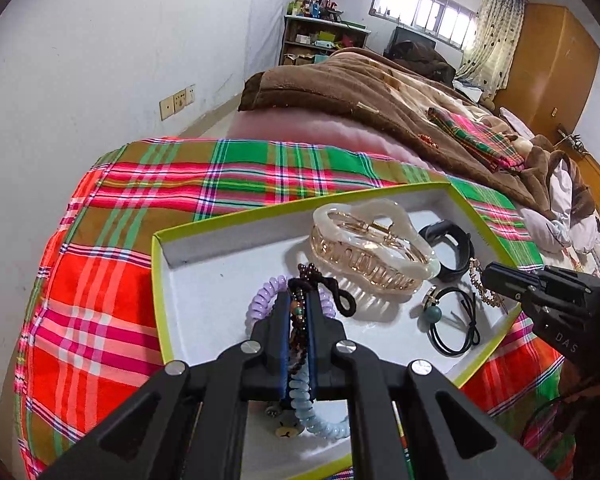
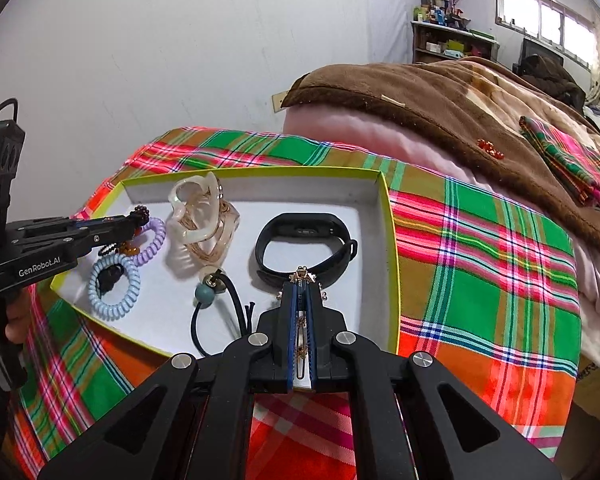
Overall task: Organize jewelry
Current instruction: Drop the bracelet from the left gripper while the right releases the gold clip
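Both grippers clamped over the tray (image 2: 384, 216): left gripper (image 1: 299, 300) jaws pinch dark bead bracelet (image 1: 300, 336), right gripper (image 2: 301, 292) jaws pinch gold chain (image 2: 301, 332).

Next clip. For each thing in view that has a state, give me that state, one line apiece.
Left claw: shut on the dark beaded bracelet, over the box.
Right claw: shut on the gold chain.
Box: open, no lid on it, lying on the plaid cloth.
Hair clip: closed, lying in the box.
Black band: fastened into a loop.
Black hair tie: lying loose in the box.
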